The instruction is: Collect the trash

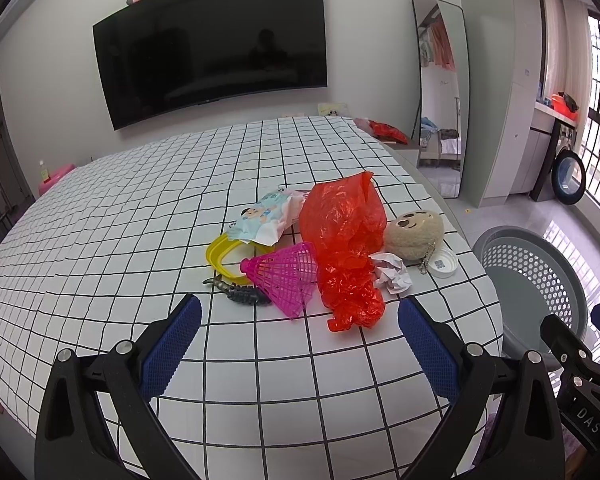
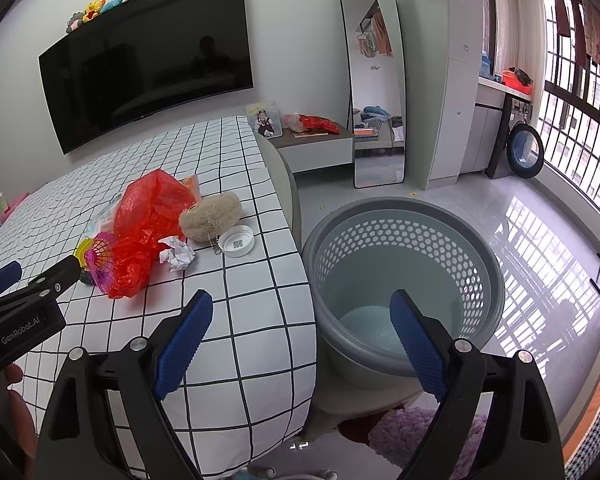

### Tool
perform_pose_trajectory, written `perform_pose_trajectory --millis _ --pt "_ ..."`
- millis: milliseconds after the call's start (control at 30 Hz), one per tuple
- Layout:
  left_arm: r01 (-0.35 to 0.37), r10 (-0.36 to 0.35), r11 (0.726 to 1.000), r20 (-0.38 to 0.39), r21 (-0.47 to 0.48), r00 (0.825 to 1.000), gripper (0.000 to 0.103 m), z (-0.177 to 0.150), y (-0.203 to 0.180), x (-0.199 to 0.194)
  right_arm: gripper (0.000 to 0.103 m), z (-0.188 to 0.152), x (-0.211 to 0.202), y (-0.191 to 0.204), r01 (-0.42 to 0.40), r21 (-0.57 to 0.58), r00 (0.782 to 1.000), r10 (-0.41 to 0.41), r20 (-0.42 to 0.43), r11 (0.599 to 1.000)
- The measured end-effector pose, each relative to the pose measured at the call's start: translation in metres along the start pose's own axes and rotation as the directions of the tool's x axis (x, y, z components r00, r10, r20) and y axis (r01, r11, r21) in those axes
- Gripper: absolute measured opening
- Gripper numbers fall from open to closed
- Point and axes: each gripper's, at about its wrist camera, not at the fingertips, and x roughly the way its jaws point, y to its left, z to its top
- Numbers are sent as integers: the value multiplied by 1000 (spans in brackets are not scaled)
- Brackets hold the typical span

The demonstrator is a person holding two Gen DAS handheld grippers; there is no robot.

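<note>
The red plastic bag (image 1: 346,240) lies just beyond the left gripper's (image 1: 300,316) spread jaws.

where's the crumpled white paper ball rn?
On the checked bed cover, right side of the pile in both views: the crumpled white paper ball sits between the red plastic bag and the white round lid, below the beige plush toy.
</note>
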Motion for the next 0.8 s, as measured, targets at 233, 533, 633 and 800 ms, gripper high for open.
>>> perform_pose_trajectory --millis 233,533,633,800 --pt "-1 1 1000 0 1 1000 97 0 0 0 86 0 0 0 -4 1 1000 4 0 1000" --pt "-4 4 1000 -3 -2 1000 97 -2 1 1 86 0 0 -1 -5 1 1000 5 -2 1000" --pt "-15 15 1000 -11 -10 1000 97 -4 5 5 86 -2 2 -1 -12 0 1000 12 -7 1000" --pt "-49 48 999 -24 -16 999 97 -8 16 10 86 -6 12 4 -41 -10 999 41 -36 999"
